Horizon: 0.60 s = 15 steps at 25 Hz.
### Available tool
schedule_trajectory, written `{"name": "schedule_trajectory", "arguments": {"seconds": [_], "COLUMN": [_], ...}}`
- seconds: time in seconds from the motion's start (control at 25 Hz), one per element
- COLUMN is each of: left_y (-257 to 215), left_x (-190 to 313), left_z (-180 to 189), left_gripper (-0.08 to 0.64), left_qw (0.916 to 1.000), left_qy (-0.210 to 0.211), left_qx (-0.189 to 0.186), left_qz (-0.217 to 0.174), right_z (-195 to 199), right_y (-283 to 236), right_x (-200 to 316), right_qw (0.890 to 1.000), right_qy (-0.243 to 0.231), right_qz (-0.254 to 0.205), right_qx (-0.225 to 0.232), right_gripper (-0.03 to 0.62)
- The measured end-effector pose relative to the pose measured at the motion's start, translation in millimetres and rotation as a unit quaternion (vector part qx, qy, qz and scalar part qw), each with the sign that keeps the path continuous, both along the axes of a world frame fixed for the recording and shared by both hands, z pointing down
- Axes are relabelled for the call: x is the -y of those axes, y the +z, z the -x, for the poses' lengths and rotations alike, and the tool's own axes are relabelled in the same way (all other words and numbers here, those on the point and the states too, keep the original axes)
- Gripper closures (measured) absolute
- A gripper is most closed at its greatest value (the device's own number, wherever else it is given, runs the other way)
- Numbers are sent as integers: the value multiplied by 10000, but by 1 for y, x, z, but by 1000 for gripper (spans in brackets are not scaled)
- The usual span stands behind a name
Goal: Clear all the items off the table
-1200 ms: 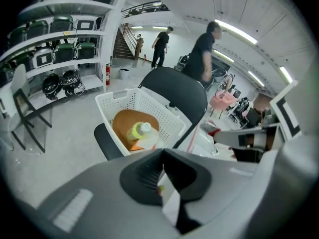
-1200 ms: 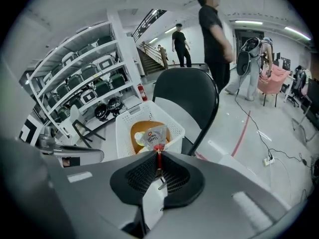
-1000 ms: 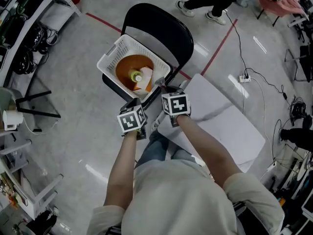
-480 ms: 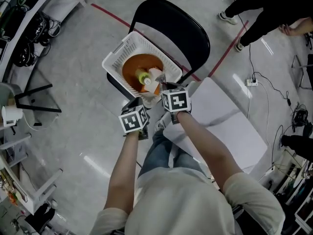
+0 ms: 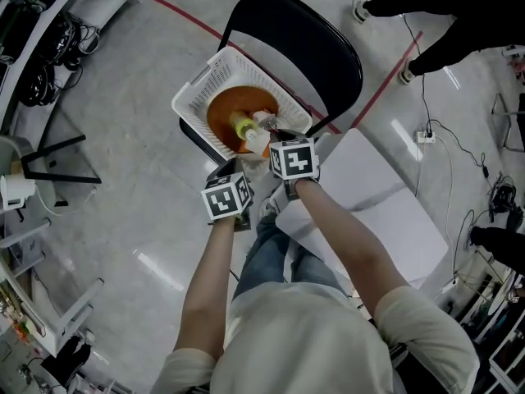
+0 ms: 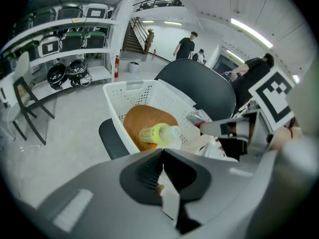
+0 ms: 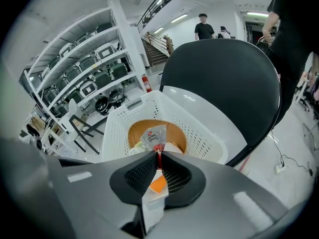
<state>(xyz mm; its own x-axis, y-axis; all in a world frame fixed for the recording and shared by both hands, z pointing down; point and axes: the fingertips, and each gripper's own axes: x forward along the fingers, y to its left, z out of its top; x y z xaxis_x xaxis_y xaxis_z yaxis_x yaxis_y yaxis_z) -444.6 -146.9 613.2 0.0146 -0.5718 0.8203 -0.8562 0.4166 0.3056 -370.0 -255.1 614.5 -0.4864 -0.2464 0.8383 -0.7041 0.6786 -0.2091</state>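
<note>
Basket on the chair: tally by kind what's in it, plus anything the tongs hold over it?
brown round dish: 1
bottle, yellow-green cap: 1
white-and-orange pack: 1
clear snack packet, pinched in the right tongs: 1
Total: 4

Grey polished floor [image 5: 123,187] is gleaming under long ceiling strip lights [image 6: 251,31], with red tape lines [image 5: 189,19] running across it. A black folding chair [image 5: 303,31] is standing just beside the white counter [image 5: 385,212]. White shelving racks [image 7: 84,68] are lining one side, a red fire extinguisher [image 7: 146,82] is sitting at their far end, and a staircase [image 7: 154,53] is climbing beyond. A power strip [image 5: 426,136] is lying on the floor.
</note>
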Motion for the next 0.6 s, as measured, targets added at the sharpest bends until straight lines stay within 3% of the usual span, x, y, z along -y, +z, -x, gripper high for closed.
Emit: {"name": "schedule_trajectory", "arguments": {"seconds": [0.12,0.28,0.6], "left_y": [1,2,-1], "left_x": [-2,-2,2], "left_z": [-1,1,5], "left_gripper": [551,551,551], "left_qw": [10000,10000,10000], "left_qy": [18,56,24], "left_qx": [-22,-27,-32], "left_qz": [18,28,-13], "right_z": [7,22,25], "right_y": [-2,-6,-8], "right_x": [1,2,2], "right_qw": [10000,9991,9990], "right_qy": [6,-57,-52], "right_qz": [-24,46,50], "right_qx": [89,414,443], "right_gripper": [556,422,414]}}
